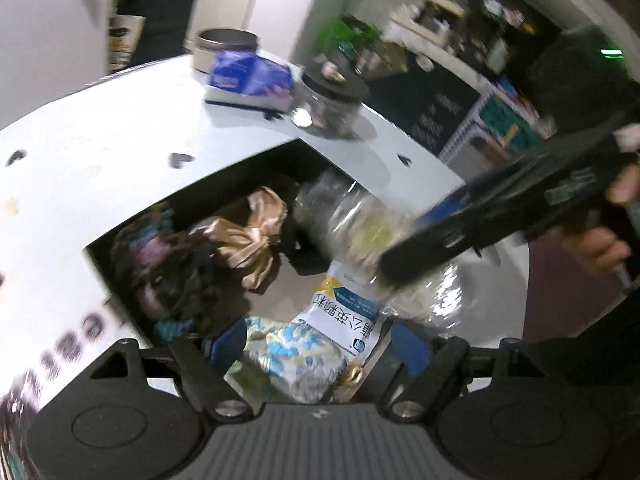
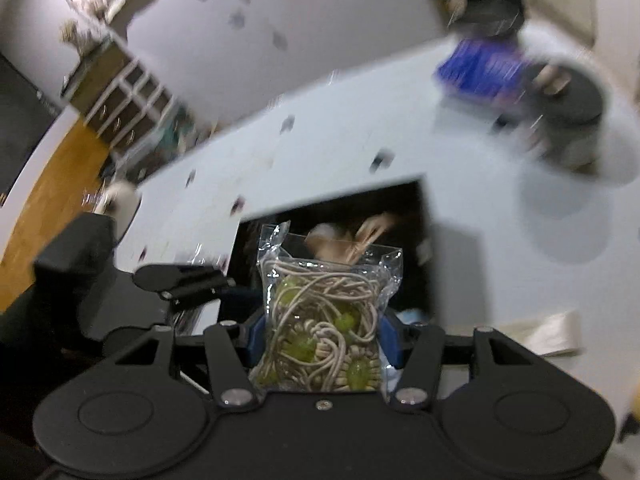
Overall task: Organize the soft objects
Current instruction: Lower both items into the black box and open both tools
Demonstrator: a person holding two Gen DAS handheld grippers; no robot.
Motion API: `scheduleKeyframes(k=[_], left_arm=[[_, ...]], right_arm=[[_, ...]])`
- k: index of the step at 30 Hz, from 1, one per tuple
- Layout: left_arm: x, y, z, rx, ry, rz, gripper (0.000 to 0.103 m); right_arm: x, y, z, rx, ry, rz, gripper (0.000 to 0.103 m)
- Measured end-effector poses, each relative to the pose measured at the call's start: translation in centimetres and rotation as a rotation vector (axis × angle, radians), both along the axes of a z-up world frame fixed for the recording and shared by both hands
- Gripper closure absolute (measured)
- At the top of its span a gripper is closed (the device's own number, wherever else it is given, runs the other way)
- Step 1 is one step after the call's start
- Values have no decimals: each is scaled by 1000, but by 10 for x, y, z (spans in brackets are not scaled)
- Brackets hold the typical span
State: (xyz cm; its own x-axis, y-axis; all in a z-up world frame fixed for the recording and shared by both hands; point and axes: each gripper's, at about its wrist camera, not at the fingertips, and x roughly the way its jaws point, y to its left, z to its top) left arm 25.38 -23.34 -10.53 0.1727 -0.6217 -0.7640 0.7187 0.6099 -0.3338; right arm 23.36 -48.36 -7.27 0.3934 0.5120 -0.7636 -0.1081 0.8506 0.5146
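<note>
My right gripper is shut on a clear bag of beige cords with green beads and holds it over the dark box opening. In the left wrist view the right gripper reaches in from the right with that clear bag. My left gripper is open above a blue floral soft item and a white packet with printed text in the box. A satin beige bundle and a dark patterned item lie deeper inside.
The white box top with small heart marks surrounds the opening. A blue tissue pack, a dark-lidded jar and a tin stand on it at the back. A folded white cloth lies at the right.
</note>
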Motion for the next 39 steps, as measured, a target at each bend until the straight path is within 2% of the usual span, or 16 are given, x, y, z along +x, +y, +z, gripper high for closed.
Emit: scheduleKeyframes(k=[3,5,8,11,14,16,18,20,24,27,29,32,35,37,39], left_arm=[[-10,7,-1,-6,-5,31,23],[-14,10,-3,-11,-2,58,23],[-17,9,-5,-18,-5,70,23],[-18,6,-7,-9,-6,68,23],[-19,6,-8,2,-11,63,23],[-19,6,-8,3,-10,69,23],[-19,6,-6,2,-12,75,23],[-21,6,-3,-3,-19,84,23],[-26,7,7,-24,-40,108,22],[-29,6,14,-39,-57,132,21],[-31,5,19,-47,-67,149,20],[-36,6,26,-56,-81,179,20],[-42,7,31,-62,-91,215,19],[-47,8,33,-60,-98,235,19],[-51,10,35,-61,-100,252,19]], right_arm=[[28,11,-27,48,170,43,47],[42,11,-41,85,247,46,47],[60,15,-52,69,296,48,47],[67,24,-48,-49,247,70,47],[60,40,-44,-248,118,134,47],[49,51,-45,-308,74,184,46],[39,58,-46,-336,64,215,44],[32,54,-44,-328,66,208,26],[21,34,-25,-246,44,131,27],[17,27,-5,-207,-18,83,36],[11,23,6,-201,-72,64,57],[9,28,7,-211,-106,101,78],[12,40,-9,-223,-75,157,80],[13,48,-24,-283,-45,172,80],[13,51,-35,-301,-56,172,81]])
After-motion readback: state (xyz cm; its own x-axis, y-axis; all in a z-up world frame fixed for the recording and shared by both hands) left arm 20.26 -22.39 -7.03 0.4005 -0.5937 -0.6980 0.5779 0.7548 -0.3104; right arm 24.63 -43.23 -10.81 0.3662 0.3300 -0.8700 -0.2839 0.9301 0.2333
